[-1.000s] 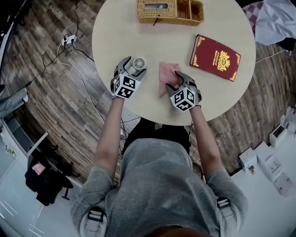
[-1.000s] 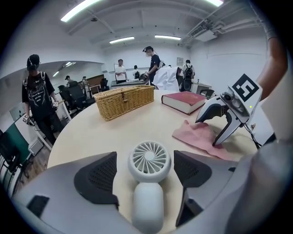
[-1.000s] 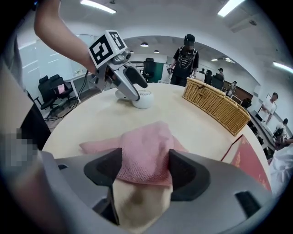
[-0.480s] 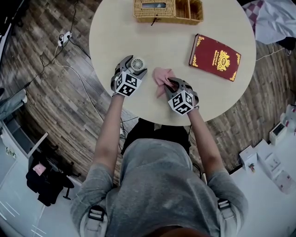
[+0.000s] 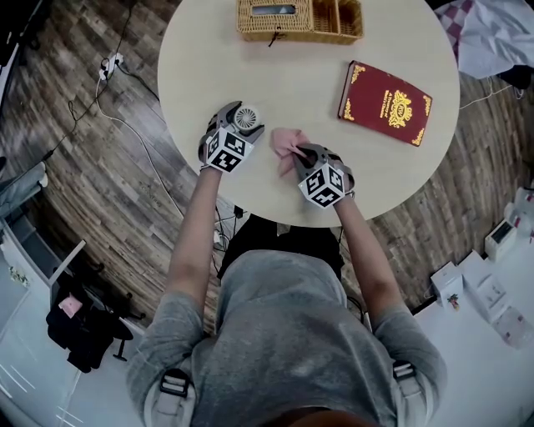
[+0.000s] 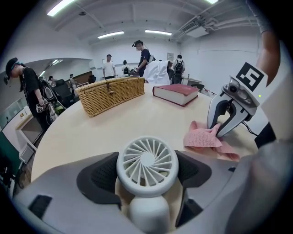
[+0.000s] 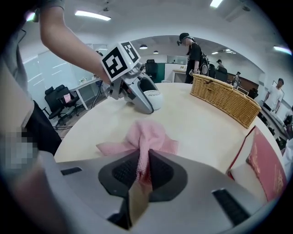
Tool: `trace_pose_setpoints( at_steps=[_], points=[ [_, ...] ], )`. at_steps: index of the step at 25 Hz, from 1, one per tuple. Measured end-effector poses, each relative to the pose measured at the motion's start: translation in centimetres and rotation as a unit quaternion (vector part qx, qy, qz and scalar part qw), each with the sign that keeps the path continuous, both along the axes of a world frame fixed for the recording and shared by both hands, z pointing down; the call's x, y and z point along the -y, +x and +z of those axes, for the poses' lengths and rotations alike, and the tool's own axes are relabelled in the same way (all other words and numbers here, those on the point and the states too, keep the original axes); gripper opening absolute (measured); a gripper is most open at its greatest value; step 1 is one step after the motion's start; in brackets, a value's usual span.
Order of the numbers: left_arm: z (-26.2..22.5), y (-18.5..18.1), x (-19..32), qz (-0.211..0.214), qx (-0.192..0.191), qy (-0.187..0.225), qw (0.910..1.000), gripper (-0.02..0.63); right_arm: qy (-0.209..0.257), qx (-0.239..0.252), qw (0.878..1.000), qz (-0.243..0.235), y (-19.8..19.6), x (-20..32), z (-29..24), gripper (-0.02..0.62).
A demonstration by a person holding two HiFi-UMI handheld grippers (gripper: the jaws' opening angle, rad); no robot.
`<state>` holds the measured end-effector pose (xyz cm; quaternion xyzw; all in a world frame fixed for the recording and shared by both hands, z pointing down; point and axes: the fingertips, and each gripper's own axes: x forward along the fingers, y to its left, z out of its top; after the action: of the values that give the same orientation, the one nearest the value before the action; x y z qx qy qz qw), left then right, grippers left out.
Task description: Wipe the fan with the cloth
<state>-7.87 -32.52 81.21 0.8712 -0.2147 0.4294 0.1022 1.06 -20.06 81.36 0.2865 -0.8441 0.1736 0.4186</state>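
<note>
Nearest the camera, a person in a grey shirt (image 5: 284, 334) reaches both bare forearms out over the near edge of a round, pale table (image 5: 300, 83).

The left gripper (image 5: 236, 127) points steeply down at the near left part of the table. Its jaws are pressed against either side of the round grille head of a small white fan (image 6: 147, 165). The fan stands upright between the dark pads, with its stubby handle below the grille.

Just to the right of the fan, and apart from it, the right gripper (image 5: 299, 153) is tilted down in the same way. Its jaws have just been closing and now pinch a raised fold of the pink cloth (image 7: 147, 135) between their pads. The rest of the cloth (image 5: 285, 140) lies bunched on the table in front of those jaws, on the side towards the fan, with flat corners spreading out to either side.

Farther off, beyond the fan and well to its right, a dark red book (image 5: 386, 102) with gold ornament lies flat and closed, set at a slant. Straight beyond the fan, at the far edge of the table, stands a woven wicker basket (image 5: 299, 18) with compartments. To the left of the fan, off the table, a cable (image 5: 142, 125) trails over the wooden floor (image 5: 83, 183). Both gripper views show several people (image 6: 144, 57) standing in the room well beyond the fan.
</note>
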Motion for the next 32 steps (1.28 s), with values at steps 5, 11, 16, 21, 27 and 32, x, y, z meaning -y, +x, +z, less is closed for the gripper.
trace_pose_setpoints(
  at_steps=[5,11,16,21,27,32],
  points=[
    [0.0,-0.1,-0.1,-0.006,-0.017,-0.003,0.9998,0.383,-0.002,0.002,1.0,0.004,0.0,-0.1,-0.1,0.051],
    [0.1,-0.1,-0.2,-0.005,-0.014,-0.012,0.9998,0.383,-0.005,0.012,0.999,0.031,0.1,-0.1,-0.2,0.051],
    [-0.1,0.1,-1.2,0.006,-0.001,-0.023,0.9997,0.382,0.026,0.037,0.997,0.067,-0.2,0.5,-2.2,0.041],
    [-1.1,1.0,-3.3,0.031,-0.007,-0.022,0.9993,0.383,0.04,0.046,0.995,0.076,-0.7,0.5,-3.9,0.041],
    [-4.6,1.0,-5.3,0.051,-0.011,-0.001,0.9986,0.383,0.067,0.079,0.989,0.102,-1.4,0.7,-7.8,0.041],
    [-8.2,0.5,-7.1,0.077,-0.011,0.03,0.9966,0.383,0.092,0.096,0.984,0.12,-2.4,0.3,-11.5,0.041]
  ],
)
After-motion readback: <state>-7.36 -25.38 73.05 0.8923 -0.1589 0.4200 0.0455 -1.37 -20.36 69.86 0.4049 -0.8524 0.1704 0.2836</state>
